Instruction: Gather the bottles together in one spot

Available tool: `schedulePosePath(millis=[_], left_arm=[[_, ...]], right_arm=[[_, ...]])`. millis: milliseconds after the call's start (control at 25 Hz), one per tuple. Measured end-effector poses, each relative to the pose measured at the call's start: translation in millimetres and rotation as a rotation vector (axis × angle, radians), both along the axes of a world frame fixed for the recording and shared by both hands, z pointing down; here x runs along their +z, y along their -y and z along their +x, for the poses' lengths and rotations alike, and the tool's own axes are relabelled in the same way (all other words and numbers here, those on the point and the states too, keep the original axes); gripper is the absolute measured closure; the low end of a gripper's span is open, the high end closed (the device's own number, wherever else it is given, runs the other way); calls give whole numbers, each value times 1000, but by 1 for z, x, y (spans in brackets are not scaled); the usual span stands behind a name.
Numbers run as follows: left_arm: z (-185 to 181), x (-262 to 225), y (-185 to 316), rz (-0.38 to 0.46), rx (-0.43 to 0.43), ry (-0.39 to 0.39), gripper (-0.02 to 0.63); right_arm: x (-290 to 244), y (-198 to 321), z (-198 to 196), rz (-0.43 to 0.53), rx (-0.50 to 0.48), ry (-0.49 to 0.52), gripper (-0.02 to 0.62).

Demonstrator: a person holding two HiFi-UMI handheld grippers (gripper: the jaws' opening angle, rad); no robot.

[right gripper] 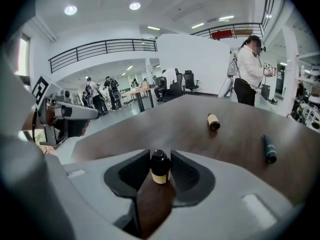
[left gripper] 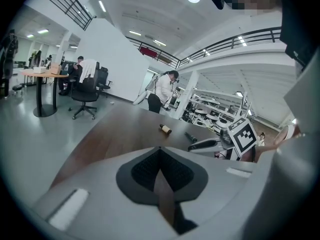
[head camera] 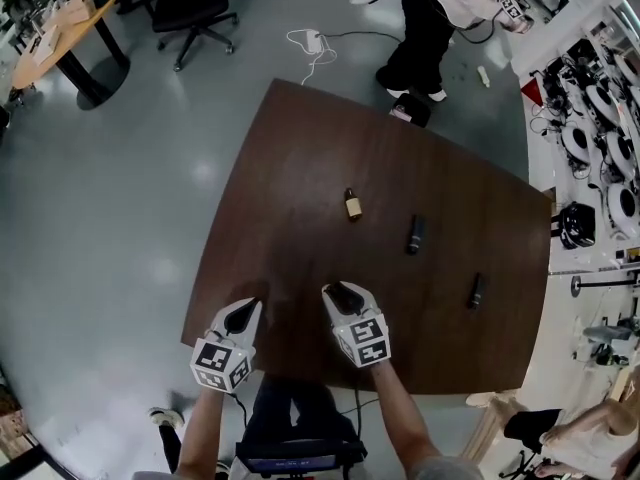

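Dark wood bench (head camera: 300, 168) carries three loose bottles, all lying on their sides and well apart; a fourth, the small bottle (right gripper: 160, 170), stands cap-up between the fingers (right gripper: 131, 173) of the right gripper (head camera: 340, 295), which are clenched on its body; whether its base rests on the bench or hangs just clear I cannot tell.

From those fingers, in the head view, the tan-labelled bottle (head camera: 352, 205) lies at 12 o'clock, its long axis running 12 to 6 with the neck at the far end; the dark bottle (head camera: 415, 234) lies at about 2 o'clock, also lengthwise 12 to 6; the third bottle (head camera: 476, 290) sits at 3 o'clock, near the bench's right edge, tilted slightly toward 1 to 7.

The left gripper (head camera: 243, 313) hangs at 9 o'clock of the right one, over the near edge of the bench; its fingers (left gripper: 142, 169) are pressed together at the tips with nothing between them.

Every loose bottle lies on the right hand's side, so the right hand is the nearer to all three; the left is well apart from them. As I judge it, the coming move turns on that 12 o'clock line; the held bottle needs only a straight push away from the body to stand beside the tan-labelled one.
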State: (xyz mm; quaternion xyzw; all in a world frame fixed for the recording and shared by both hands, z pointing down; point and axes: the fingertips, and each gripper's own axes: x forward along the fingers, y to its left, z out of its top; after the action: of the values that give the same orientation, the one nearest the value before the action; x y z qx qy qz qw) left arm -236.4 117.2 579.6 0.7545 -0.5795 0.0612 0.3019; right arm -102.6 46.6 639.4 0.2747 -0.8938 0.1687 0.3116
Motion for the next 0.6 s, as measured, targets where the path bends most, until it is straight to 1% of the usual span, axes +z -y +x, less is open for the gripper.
schedulePosePath(millis=[200,360,400,440,520,600], left_arm=[[1,2,-1,0,-4,-1,604],[3,2,-3,-2,-5,-1,604],[4,2,-3,-2,-4,-2,604],[4,2,-4,-1,-3,-2,604],[4,1,-4,2,-2,-2,604],[2,0,-4,3,-1,0,604]], right_arm=[[3,-4,-2,31,-25,-13,463],[1,-7,-4,23,-37,-2,456],[2,-8,-4,20,-34,3,439],[2,-7,-4,18,-30,11,436],[0,-6,-4,21,-19,26,394],[-3,-5,-5,33,-12,30,370]])
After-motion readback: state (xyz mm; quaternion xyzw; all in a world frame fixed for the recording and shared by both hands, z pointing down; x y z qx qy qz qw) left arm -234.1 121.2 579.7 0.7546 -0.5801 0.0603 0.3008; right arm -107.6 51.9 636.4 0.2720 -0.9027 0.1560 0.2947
